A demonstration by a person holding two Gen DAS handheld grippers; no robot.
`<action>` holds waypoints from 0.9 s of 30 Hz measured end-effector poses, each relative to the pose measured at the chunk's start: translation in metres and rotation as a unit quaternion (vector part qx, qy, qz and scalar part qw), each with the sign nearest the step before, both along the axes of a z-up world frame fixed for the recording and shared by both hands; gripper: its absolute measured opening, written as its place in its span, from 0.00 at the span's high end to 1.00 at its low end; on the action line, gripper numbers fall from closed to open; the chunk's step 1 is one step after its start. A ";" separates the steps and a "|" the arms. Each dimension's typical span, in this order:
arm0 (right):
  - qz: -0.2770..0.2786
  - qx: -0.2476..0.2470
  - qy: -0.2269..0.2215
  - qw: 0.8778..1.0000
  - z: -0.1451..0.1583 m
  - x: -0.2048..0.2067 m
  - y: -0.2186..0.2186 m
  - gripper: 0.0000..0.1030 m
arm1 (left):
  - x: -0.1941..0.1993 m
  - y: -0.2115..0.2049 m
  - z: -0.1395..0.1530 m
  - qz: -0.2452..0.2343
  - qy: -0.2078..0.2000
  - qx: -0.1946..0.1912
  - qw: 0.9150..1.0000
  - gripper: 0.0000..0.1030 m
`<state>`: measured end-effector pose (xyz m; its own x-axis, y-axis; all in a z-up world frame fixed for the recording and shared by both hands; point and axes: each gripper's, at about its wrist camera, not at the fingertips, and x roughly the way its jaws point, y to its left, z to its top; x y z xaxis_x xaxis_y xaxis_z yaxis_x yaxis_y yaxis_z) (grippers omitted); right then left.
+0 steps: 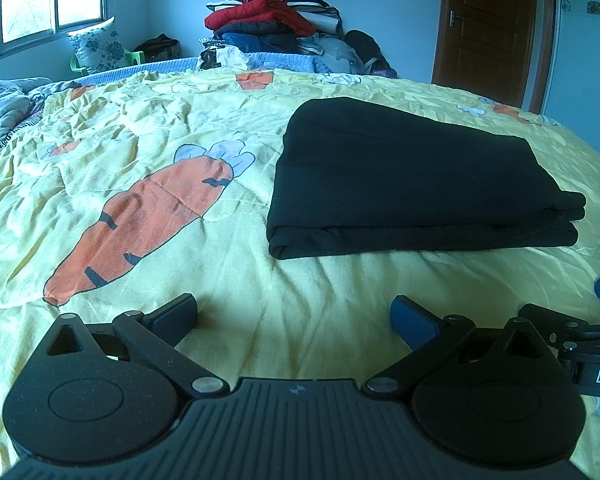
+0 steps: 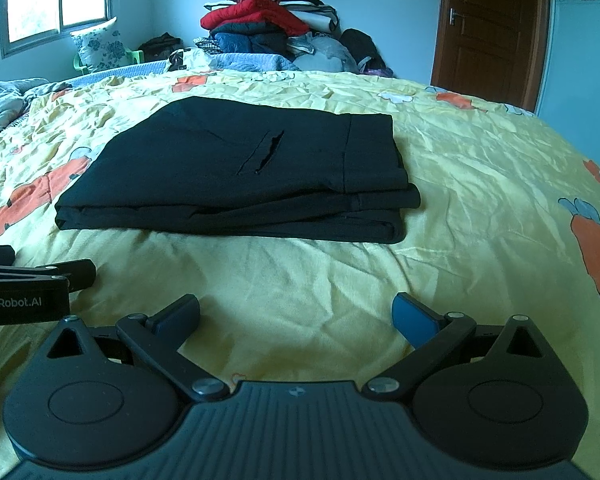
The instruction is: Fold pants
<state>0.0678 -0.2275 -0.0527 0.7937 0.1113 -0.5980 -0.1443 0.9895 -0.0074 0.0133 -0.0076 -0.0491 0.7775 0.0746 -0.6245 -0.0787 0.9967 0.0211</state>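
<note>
Presently | pants (image 2: 236,176) lying folded in a stack on bed (image 2: 480,184) | left hand-held gripper (image 1: 294,318) and right hand-held gripper (image 2: 296,318) both hanging released, empty, apart from cloth | advice: squaring the uneven right-hand layers, pressing flat.

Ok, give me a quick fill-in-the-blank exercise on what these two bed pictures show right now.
1. The black pants lie ____ on the bedspread.
2. Both the left tongs and the right tongs are ____ and hold nothing.
3. The bedspread is printed with big orange ____.
4. The brown door is ____.

Missing words: folded; open; carrots; closed
</note>
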 end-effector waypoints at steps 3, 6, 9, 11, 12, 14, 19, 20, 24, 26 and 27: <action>0.000 0.000 0.000 1.000 0.000 0.000 0.000 0.00 | 0.000 0.000 0.000 0.000 0.000 0.000 1.000 0.00; 0.000 0.000 0.000 1.000 0.000 0.000 0.000 0.00 | 0.000 0.000 0.000 0.000 0.000 0.000 1.000 0.00; 0.000 0.000 0.000 1.000 0.000 0.000 0.000 0.00 | 0.000 0.000 0.000 0.000 0.000 0.000 1.000 0.00; 0.000 0.000 0.000 1.000 0.000 0.000 0.000 0.00 | 0.000 0.000 0.000 0.000 0.000 0.000 1.000 0.00; 0.000 -0.001 0.000 1.000 0.000 0.000 0.000 0.00 | 0.000 0.000 0.000 0.000 0.000 0.000 1.000 0.00; -0.003 -0.001 0.000 1.000 0.000 0.000 0.001 0.00 | 0.000 0.000 0.000 0.000 0.000 0.000 1.000 0.00; -0.005 -0.006 -0.002 1.000 0.000 0.000 0.004 0.00 | 0.000 0.000 0.000 0.000 0.000 0.000 1.000 0.00; -0.004 -0.004 -0.001 1.000 0.000 0.000 0.004 0.00 | 0.000 0.000 0.000 -0.001 0.000 0.000 1.000 0.00; -0.003 -0.004 -0.001 1.000 0.000 0.001 0.002 0.00 | -0.002 0.000 0.000 -0.003 0.000 -0.001 1.000 0.00; -0.003 -0.003 -0.001 1.000 0.000 0.001 0.001 0.00 | -0.002 0.000 0.000 -0.002 0.000 0.000 1.000 0.00; -0.003 -0.003 -0.001 1.000 0.000 0.001 0.001 0.00 | -0.002 0.000 0.000 -0.002 0.000 0.000 1.000 0.00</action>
<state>0.0688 -0.2264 -0.0527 0.7952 0.1030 -0.5975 -0.1377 0.9904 -0.0126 0.0114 -0.0079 -0.0488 0.7777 0.0707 -0.6247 -0.0738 0.9971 0.0209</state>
